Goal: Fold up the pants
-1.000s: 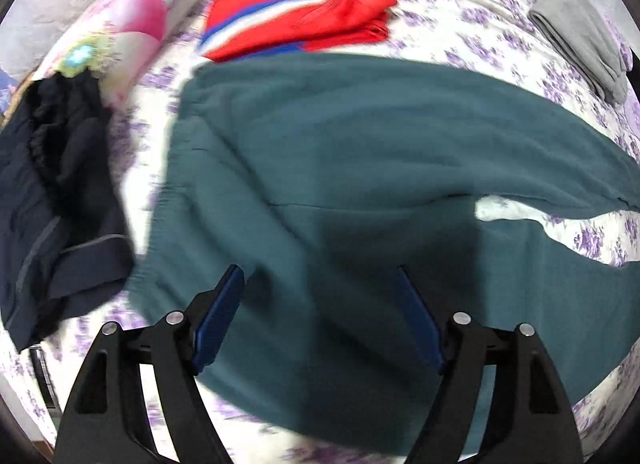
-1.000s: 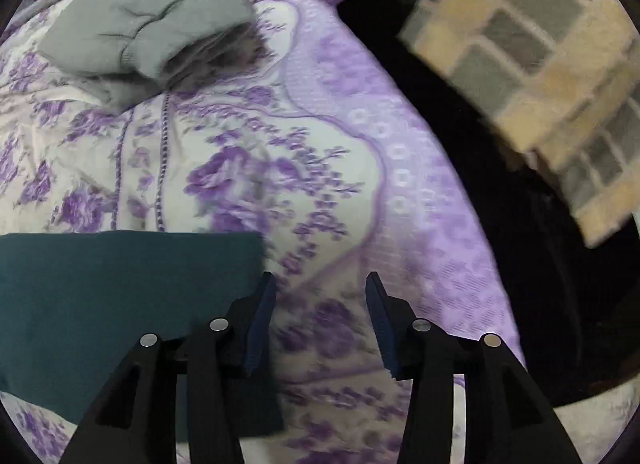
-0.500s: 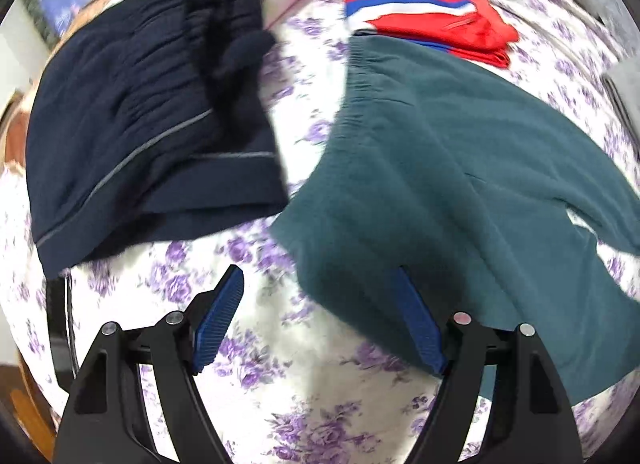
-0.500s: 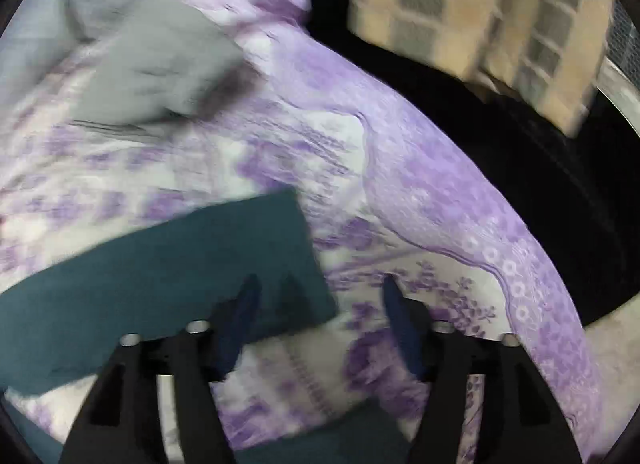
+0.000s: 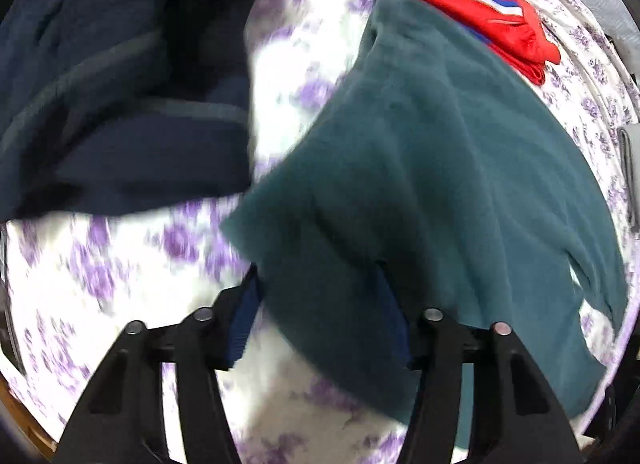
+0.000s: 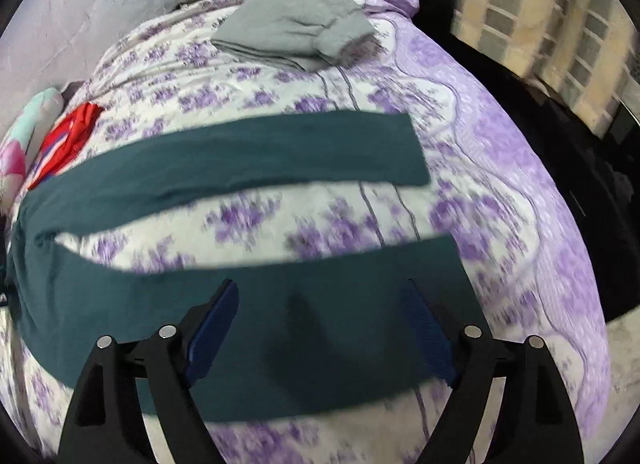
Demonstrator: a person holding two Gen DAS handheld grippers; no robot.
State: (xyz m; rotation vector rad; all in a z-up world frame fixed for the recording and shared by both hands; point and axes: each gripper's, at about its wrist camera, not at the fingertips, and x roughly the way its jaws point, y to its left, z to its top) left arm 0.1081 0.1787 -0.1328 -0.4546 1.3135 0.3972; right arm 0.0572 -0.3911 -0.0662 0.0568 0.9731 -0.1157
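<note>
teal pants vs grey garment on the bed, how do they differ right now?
The teal pants lie spread flat with both legs stretched apart; the grey garment is folded into a compact stack. The teal pants sit under the open right tongs; the grey garment lies farther off, near the pillows. Both rest on the floral bedspread.

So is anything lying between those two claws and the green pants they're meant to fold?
Nothing visible. The left gripper hangs open over the waist corner of the green pants, the right gripper open over the near leg. Navy clothes and red clothes lie alongside.
</note>
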